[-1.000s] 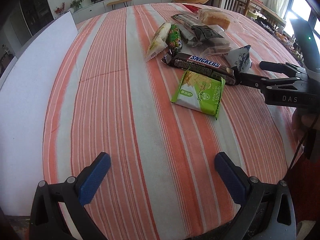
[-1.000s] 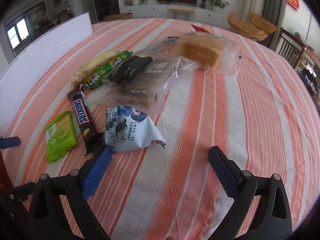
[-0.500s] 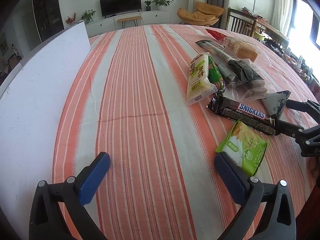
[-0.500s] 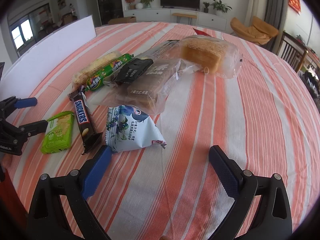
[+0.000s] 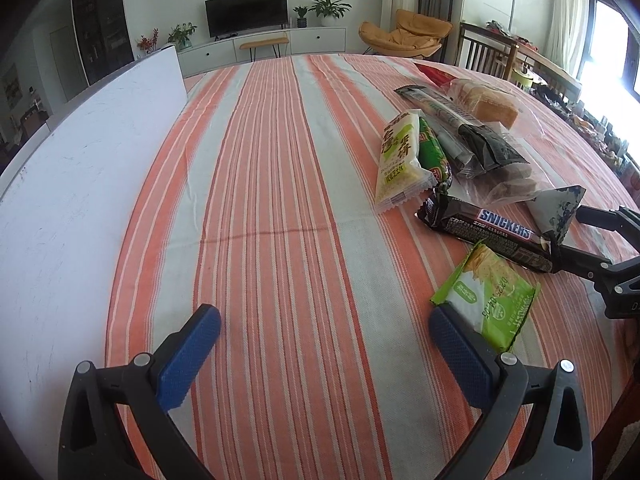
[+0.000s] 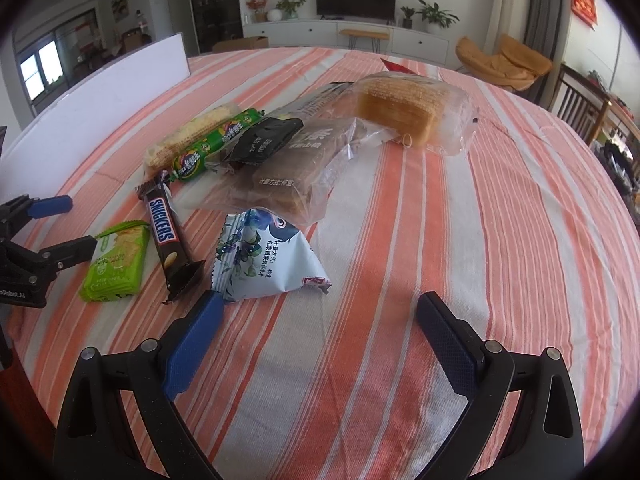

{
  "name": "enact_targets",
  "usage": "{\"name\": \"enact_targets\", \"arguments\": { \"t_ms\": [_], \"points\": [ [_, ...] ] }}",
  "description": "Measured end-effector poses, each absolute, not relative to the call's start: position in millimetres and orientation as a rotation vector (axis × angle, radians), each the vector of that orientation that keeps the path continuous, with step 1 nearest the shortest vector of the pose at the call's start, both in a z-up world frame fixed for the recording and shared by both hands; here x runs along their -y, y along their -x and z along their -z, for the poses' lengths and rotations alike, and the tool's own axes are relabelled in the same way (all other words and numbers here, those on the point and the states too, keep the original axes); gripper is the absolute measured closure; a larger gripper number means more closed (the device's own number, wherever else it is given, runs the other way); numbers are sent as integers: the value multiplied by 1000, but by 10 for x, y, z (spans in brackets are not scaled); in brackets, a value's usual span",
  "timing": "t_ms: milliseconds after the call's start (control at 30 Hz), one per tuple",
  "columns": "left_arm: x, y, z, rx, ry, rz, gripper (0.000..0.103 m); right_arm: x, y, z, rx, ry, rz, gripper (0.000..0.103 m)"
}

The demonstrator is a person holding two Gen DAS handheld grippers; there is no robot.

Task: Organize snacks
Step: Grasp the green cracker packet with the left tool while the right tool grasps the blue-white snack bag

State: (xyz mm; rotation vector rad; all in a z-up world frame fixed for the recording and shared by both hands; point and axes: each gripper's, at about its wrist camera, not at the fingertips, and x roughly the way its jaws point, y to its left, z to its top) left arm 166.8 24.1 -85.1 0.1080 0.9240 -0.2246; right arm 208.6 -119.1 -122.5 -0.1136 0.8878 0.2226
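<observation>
Both grippers empty, jaws wide, low over the striped cloth (image 5: 280, 280)

Left gripper (image 5: 324, 348): nothing between the fingers, just cloth. Green cracker pack (image 5: 490, 300) sits flat right at its right pad (image 5: 460, 350), touching or nearly, can't tell which. So the target lies off to the right of the gap, not in it. Its long axis runs roughly along the fingers' pointing direction, tilted a bit right

Right gripper (image 6: 316, 328): blue-white pouch (image 6: 266, 258) just ahead of its left pad (image 6: 192, 332), standing peaked, not flat. Snickers (image 6: 166, 236) lies between pouch and cracker pack, long axis near-to-far

Farther: sausage (image 6: 214, 146), yellow bar (image 5: 398, 156), dark wafer bags (image 6: 288, 164), cake (image 6: 404, 110), bunched together, overlapping

My read: left is nearer the cracker pack, needs a shift right to straddle its short width; right is nearer the pouch
</observation>
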Motion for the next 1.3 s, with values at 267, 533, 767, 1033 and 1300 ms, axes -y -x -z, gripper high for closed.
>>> {"name": "enact_targets", "arguments": {
  "t_ms": [267, 533, 767, 1033, 1300],
  "points": [
    [-219, -1662, 853, -920, -108, 225, 0, 1187, -2099, 1225, -889, 117, -223, 4],
    [-220, -1663, 850, -916, -103, 231, 0, 1187, -2100, 1225, -889, 115, -224, 4],
    [-230, -1677, 865, -919, -99, 213, 0, 1195, -2128, 1224, -891, 106, -216, 4],
    [-117, -1439, 668, -952, -112, 433, 0, 1191, -2133, 1232, -890, 108, -215, 4],
    [486, -1713, 649, -1006, -290, 662, 0, 1191, -2132, 1236, -890, 106, -216, 4]
  ]
}}
